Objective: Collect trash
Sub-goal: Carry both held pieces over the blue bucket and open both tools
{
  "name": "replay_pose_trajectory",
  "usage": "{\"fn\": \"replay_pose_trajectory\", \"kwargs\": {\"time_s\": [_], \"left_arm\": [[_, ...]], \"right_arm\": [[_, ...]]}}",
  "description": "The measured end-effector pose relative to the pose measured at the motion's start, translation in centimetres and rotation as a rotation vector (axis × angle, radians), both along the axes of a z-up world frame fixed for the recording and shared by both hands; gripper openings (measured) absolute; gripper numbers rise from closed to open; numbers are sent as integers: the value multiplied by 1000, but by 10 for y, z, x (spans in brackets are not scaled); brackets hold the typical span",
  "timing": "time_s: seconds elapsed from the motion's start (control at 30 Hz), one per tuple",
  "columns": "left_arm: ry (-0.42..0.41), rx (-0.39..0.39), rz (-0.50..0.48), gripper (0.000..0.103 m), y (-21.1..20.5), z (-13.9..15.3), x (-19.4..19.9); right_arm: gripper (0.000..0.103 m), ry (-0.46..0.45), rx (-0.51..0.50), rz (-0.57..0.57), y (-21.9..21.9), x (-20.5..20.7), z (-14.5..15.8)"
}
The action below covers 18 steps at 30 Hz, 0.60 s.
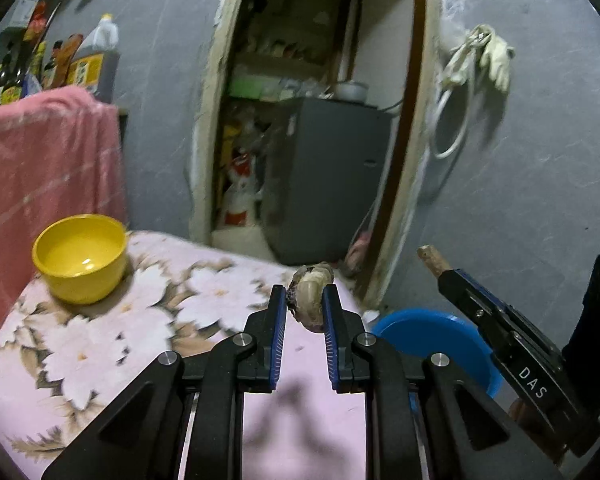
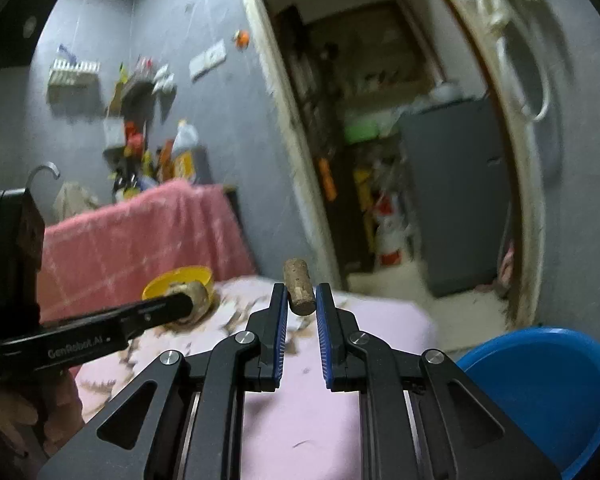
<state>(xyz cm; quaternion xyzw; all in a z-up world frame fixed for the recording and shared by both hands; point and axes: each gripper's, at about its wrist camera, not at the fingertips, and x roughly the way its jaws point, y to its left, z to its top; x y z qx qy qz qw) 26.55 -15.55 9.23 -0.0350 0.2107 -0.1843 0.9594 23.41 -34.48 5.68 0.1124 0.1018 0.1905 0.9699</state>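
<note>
The left tool is clamped on a crumpled brownish scrap of trash, which sticks out past the blue pads and hangs clear above the tabletop. The right tool is closed on a cork, held upright to slightly tilted between its fingers, also lifted off the surface. In the left wrist view the right tool appears at the right side with the cork poking from its tip; in the right wrist view the left tool reaches in from the left with its scrap showing just in front of the bowl.

The tabletop carries a pink cloth printed with pale flowers. A yellow bowl stands near its far left corner, close to a pink towel draped beside that edge. The bowl looks empty apart from a glossy reflection inside. A blue basin sits low, off the right edge of the tabletop, beneath and between the two tools in the left wrist view; in the right wrist view the basin fills the lower right. Behind, a doorway opens in the grey wall onto a grey fridge, and a pale glove hangs on the wall to its right.
</note>
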Motion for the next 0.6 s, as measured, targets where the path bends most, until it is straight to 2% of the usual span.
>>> {"fn": "replay_pose_trajectory", "kwargs": {"time_s": [0.3,0.6], "left_arm": [[-91,-62,-82,14,-51,16,-9],[-172,-71,-170,14,-100,19,-23]], "right_arm": [[12,-139,-5,-190,-45,-33,15],[12,-200,5,-320,-89,-58,15]]}}
